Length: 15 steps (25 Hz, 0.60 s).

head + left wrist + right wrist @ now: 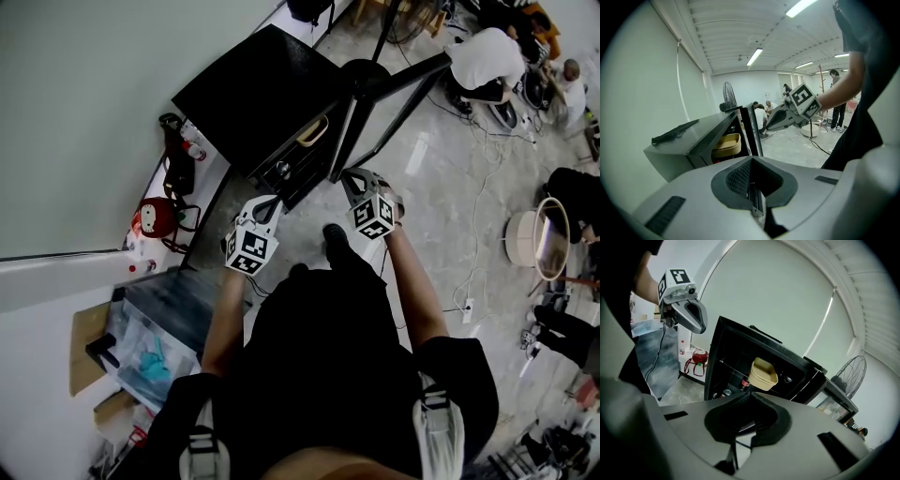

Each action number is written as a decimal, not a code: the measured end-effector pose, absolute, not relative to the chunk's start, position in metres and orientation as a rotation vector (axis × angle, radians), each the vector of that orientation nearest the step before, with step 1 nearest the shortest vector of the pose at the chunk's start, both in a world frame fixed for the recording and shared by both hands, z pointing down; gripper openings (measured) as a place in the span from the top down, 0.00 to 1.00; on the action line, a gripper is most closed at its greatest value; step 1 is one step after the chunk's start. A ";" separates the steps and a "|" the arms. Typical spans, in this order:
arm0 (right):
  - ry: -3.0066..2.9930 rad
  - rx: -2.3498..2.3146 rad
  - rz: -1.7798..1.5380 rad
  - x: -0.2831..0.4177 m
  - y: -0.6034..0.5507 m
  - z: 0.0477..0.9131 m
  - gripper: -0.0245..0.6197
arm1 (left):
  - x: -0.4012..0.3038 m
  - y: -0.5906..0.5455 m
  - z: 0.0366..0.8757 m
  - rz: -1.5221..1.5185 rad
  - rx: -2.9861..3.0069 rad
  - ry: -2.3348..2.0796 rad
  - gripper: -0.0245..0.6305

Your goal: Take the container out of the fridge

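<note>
Fridge (pixel 253 94): black, low, set against the wall (pixel 84 112), with door (pixel 389 84) already swung wide. Opening step done, by the look of it. Dim shelves inside, with a few small items too dark to name.

Next in size, left gripper (pixel 268 206) and right gripper (pixel 355 178): both held up in front of the opening, short of it, touching nothing. Jaws on each drawn together tip to tip, with nothing between them.

Smallest, container (pixel 763 373): a tan tub on an upper shelf inside, near the front edge, plain in both gripper views and just visible from the head view through the open front. Not yet reached, not yet gripped.

Roughly the first part of the job complete, then, with the main part to come. Left to do, as a judgement: part one pair of jaws, reach in past the door frame, close on the tub's rim or wall, draw it off the shelf and clear of the fridge.
</note>
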State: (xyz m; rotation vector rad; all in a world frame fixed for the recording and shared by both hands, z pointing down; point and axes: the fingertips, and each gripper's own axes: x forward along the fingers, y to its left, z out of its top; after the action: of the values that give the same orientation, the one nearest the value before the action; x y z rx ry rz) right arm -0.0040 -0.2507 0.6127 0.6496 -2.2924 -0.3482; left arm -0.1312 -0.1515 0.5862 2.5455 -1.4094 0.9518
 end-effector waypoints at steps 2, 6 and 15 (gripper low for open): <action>-2.298 0.624 -0.359 -0.007 -0.259 0.612 0.96 | -0.131 -0.157 0.585 0.946 2.527 -1.430 0.93; -2.307 0.567 -0.378 -0.016 -0.271 0.616 0.96 | -0.133 -0.163 0.589 0.939 2.486 -1.466 0.93; -2.313 0.443 -0.442 -0.034 -0.298 0.620 0.96 | -0.142 -0.176 0.589 0.923 2.398 -1.568 0.93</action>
State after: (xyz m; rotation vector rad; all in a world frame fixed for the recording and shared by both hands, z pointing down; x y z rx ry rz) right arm -0.0344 -0.2978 0.6200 0.4433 -2.3135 -0.4416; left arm -0.1419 -0.1765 0.5891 2.3978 -1.5683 0.9228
